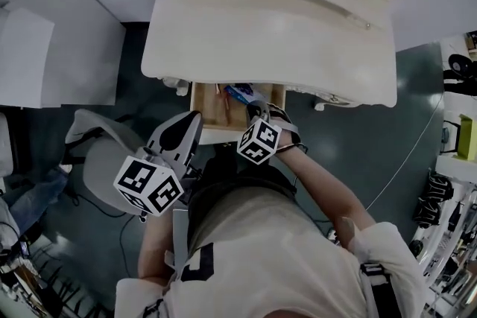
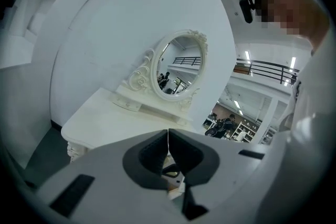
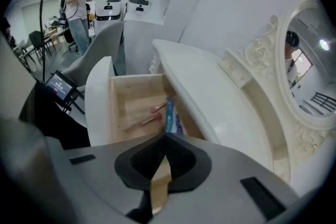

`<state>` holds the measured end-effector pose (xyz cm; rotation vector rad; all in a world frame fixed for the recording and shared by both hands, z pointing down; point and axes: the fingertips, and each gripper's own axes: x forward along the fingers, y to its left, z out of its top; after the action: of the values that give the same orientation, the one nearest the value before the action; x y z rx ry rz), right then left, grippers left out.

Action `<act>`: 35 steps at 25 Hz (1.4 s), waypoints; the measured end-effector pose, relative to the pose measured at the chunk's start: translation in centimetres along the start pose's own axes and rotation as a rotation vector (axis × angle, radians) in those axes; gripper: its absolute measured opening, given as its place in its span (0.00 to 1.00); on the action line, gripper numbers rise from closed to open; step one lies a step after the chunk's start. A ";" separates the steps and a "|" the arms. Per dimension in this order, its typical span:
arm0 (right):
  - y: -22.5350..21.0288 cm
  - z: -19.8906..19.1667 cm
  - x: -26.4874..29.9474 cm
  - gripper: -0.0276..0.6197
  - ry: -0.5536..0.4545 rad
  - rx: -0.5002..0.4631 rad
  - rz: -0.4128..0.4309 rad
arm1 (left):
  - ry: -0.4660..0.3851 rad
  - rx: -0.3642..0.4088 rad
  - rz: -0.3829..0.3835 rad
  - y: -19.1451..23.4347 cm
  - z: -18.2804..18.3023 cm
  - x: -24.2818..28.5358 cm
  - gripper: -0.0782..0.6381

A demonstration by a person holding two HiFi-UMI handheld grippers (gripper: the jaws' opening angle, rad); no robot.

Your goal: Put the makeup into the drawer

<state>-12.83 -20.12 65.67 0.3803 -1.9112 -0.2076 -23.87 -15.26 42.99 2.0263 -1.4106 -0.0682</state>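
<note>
The wooden drawer point(image 1: 210, 112) stands pulled out from under the white vanity table point(image 1: 268, 33). Inside it lie a blue tube point(image 1: 240, 93) and thin red-tipped brushes point(image 1: 219, 93). My right gripper point(image 1: 256, 111) hangs over the drawer's right front corner, tilted down, jaws shut with nothing between them. In the right gripper view the drawer point(image 3: 126, 105), the brushes point(image 3: 153, 109) and the blue tube point(image 3: 170, 113) lie just beyond its tips point(image 3: 165, 136). My left gripper point(image 1: 194, 120) sits at the drawer's left front, shut and empty point(image 2: 168, 134), and points at the table point(image 2: 105, 123).
An oval mirror point(image 2: 176, 63) in a carved frame stands at the table's back. A grey chair point(image 1: 100, 160) is at my left, a white cabinet point(image 1: 26, 56) beyond it. Shelves with dark gear point(image 1: 447, 197) line the right. A small screen point(image 3: 59, 85) and a person point(image 3: 79, 18) are behind.
</note>
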 end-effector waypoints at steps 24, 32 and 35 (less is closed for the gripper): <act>-5.4 3.4 -11.5 0.09 -0.497 0.839 0.322 | 0.069 0.062 -0.149 -3.3 0.5 3.5 0.19; -9.1 1.0 -20.2 0.09 -0.716 0.932 0.277 | 0.077 0.114 -0.214 -8.3 0.1 5.5 0.19; -9.2 -0.4 -22.5 0.09 -0.746 0.903 0.254 | 0.082 0.138 -0.252 -11.2 -0.4 6.5 0.19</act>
<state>-3.58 -20.56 43.20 0.7082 -2.6944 0.8240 -11.81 -18.32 39.30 2.2856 -1.1316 0.0041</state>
